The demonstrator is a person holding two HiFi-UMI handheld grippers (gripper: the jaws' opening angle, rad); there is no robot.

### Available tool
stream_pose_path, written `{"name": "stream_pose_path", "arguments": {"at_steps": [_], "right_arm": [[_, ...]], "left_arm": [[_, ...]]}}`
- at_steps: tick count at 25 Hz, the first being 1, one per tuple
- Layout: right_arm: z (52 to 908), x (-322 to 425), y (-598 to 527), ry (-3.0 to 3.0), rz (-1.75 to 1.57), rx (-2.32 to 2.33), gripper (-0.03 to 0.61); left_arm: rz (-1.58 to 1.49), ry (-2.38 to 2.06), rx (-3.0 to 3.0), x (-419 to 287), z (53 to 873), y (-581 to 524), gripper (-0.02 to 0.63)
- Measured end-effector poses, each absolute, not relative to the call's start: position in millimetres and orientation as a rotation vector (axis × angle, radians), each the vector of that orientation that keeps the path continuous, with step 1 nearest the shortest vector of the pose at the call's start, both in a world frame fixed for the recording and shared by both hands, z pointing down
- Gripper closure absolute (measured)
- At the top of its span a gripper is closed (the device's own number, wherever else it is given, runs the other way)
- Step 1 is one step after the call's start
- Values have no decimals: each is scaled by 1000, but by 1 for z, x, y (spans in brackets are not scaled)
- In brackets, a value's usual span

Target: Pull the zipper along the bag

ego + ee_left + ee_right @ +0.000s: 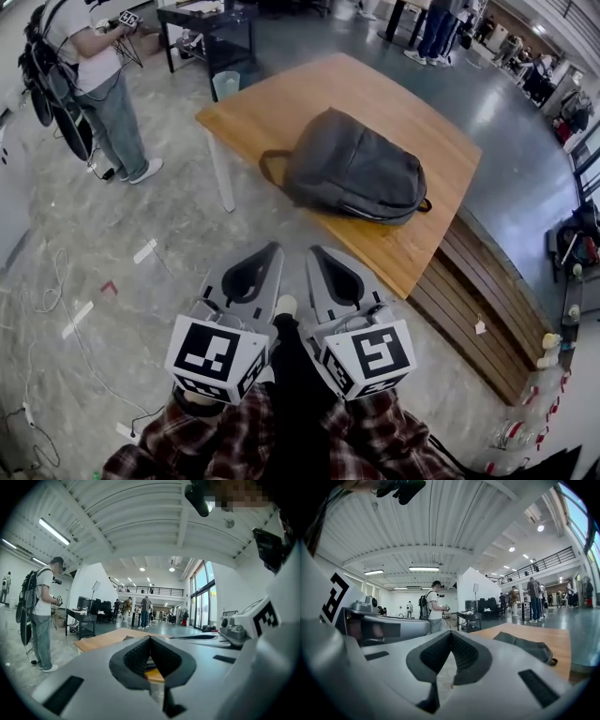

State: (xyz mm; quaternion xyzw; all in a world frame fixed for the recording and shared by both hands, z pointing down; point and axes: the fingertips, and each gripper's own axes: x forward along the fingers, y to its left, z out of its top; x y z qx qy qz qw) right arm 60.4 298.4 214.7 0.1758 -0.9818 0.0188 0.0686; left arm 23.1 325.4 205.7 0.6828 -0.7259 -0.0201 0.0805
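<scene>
A grey backpack lies flat on the wooden table, its dark strap loop at the left end and its zipper line along the near edge. Both grippers hang close to my body over the floor, well short of the table. In the head view my left gripper and my right gripper sit side by side, each shut with nothing held. The left gripper view shows the shut left gripper with the table beyond it. In the right gripper view the backpack lies to the right of the shut right gripper.
A person with a dark backpack stands at the far left, next to a black cart. A pale bin stands behind the table corner. A slatted wooden bench runs along the table's right. Cables trail across the floor.
</scene>
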Motion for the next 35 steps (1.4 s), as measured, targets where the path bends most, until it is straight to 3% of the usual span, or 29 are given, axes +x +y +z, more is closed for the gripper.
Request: {"name": "stream_pose_path", "arguments": {"at_steps": [9,17,35], "right_arm": [[225,-20,142,-2951,89,648,569],[213,-46,16,-2892,104,785,569],[252,-12,-88,-2573,283,1395,569]], "left_arm": [[-4,-2108,2125,-58,213,170,603],[15,-1987,2208,-90,204,41,603],[135,-1405,2504,-69,241,-90,604]]}}
